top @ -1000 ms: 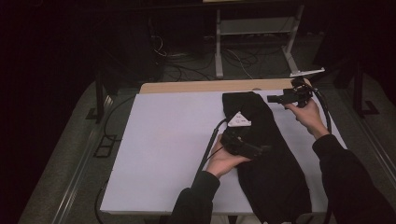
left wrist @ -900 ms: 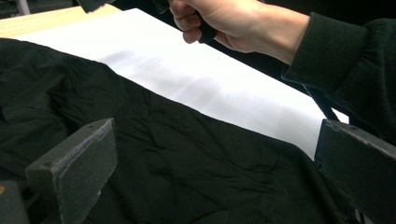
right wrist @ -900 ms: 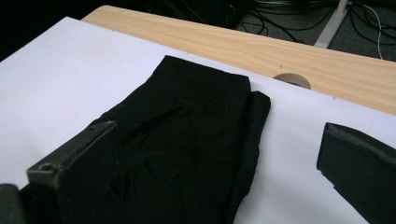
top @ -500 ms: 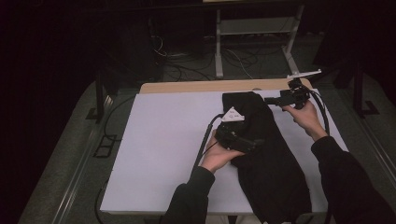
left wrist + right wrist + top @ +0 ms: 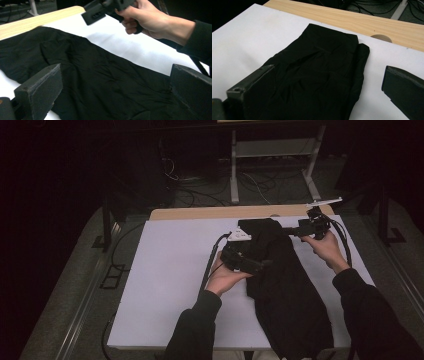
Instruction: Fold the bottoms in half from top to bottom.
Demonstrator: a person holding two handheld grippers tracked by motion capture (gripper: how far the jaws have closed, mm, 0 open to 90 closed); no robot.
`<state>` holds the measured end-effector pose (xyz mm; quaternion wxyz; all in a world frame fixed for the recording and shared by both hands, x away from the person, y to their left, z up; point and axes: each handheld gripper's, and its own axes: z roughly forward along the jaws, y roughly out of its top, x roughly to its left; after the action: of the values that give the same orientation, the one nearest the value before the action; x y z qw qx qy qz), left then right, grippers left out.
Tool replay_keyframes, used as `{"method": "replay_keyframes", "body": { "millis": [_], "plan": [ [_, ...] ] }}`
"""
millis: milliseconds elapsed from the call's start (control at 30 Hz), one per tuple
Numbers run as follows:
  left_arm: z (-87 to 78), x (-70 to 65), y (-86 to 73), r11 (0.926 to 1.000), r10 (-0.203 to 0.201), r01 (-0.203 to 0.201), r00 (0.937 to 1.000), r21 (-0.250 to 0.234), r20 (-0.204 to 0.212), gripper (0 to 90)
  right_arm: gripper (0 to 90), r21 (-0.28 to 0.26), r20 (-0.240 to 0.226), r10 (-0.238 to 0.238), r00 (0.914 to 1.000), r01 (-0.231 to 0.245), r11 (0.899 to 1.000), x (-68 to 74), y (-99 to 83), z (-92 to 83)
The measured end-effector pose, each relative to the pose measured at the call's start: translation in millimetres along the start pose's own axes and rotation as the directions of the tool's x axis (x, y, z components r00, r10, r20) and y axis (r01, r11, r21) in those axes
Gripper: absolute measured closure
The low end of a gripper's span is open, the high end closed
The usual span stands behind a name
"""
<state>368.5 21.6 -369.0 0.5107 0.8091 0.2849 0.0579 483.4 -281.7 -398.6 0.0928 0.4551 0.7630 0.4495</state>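
Both grippers, left gripper [image 5: 260,265] and right gripper [image 5: 292,232], hover with jaws apart above the black garment [image 5: 285,290].

Ahead of the left gripper [image 5: 264,263] the way is taken by the black garment [image 5: 285,290], which spreads between its wide-apart jaws; beyond that cloth, the right gripper [image 5: 292,231] and its hand [image 5: 147,17] stand in the way. Behind the left gripper lies bare white sheet [image 5: 170,270], free to pass. Past the right gripper's spread jaws, beyond the garment's folded end, the sheet and wooden table edge [image 5: 342,17] are open.
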Motion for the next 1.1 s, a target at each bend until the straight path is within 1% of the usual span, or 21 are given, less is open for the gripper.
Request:
{"method": "replay_keyframes", "body": {
  "millis": [67, 133, 167, 233, 400, 533, 600, 700, 800, 900, 933, 1033, 1100],
  "plan": [
    [-0.6, 5.3, 1.6, 0.9999, -0.01, 0.01, 0.9999, 0.002, -0.003, 0.0, 0.0, -0.002, -0.001, 0.001, 1.0, -0.001, 1.0, 0.6, -0.5, 0.3],
    [-0.9, 11.4, 2.4, 0.9993, -0.037, 0.037, 0.9993, -0.003, 0.008, 0.0, 0.0, -0.004, -0.002, 0.0, 1.0, 0.0, 1.0, 1.3, -1.0, 0.7],
    [-0.8, 13.8, 2.6, 0.9991, -0.042, 0.043, 0.9991, -0.007, 0.009, 0.0, 0.0, -0.007, -0.001, -0.001, 1.0, 0.001, 1.0, 1.5, -1.4, 0.9],
    [0.5, 19.4, 2.8, 0.9981, -0.059, 0.059, 0.9982, -0.016, 0.002, 0.0, 0.0, -0.012, 0.001, 0.001, 1.0, -0.001, 1.0, 1.5, -2.2, 2.2],
    [3.9, 29.6, 5.0, 0.9983, -0.058, 0.058, 0.998, -0.001, -0.024, 0.0, 0.0, -0.002, -0.001, 0.003, 1.0, -0.003, 1.0, 2.6, -2.5, 6.3],
    [4.2, 36.7, 6.7, 0.9978, -0.066, 0.066, 0.9971, -0.005, -0.036, 0.0, 0.0, 0.001, -0.007, -0.001, 1.0, 0.001, 1.0, 3.7, -1.2, 7.5],
    [5.5, 41.9, 7.0, 0.9972, -0.075, 0.074, 0.9966, -0.011, -0.034, 0.0, 0.0, -0.004, -0.008, 0.0, 1.0, 0.0, 1.0, 3.7, -0.4, 7.6],
    [8.7, 48.9, 7.5, 0.9969, -0.079, 0.078, 0.9958, -0.007, -0.046, 0.0, 0.0, -0.001, -0.011, 0.002, 0.9999, -0.002, 1.0, 4.3, 0.3, 8.8],
    [12.2, 56.2, 8.7, 0.9962, -0.087, 0.086, 0.995, -0.013, -0.05, 0.0, 0.0, 0.004, -0.014, 0.001, 0.9999, -0.001, 1.0, 5.0, 1.1, 10.4],
    [15.2, 62.5, 10.4, 0.9964, -0.085, 0.085, 0.9943, -0.01, -0.063, 0.0, 0.0, 0.006, -0.017, 0.001, 0.9999, -0.001, 1.0, 5.2, 2.9, 11.2],
    [15.7, 64.8, 10.8, 0.996, -0.089, 0.088, 0.9938, -0.012, -0.067, 0.0, 0.0, 0.005, -0.017, -0.001, 0.9998, 0.001, 1.0, 5.0, 3.7, 11.3],
    [17.5, 71.5, 11.0, 0.9923, -0.121, 0.119, 0.9903, -0.033, -0.069, 0.0, 0.0, 0.002, -0.016, 0.004, 0.9999, -0.004, 1.0, 3.7, 5.1, 10.7],
    [18.6, 74.9, 11.5, 0.9912, -0.129, 0.127, 0.9887, -0.037, -0.076, 0.0, 0.0, 0.0, -0.011, 0.009, 0.9999, -0.009, 1.0, 1.8, 5.4, 10.7]
  ]
}}
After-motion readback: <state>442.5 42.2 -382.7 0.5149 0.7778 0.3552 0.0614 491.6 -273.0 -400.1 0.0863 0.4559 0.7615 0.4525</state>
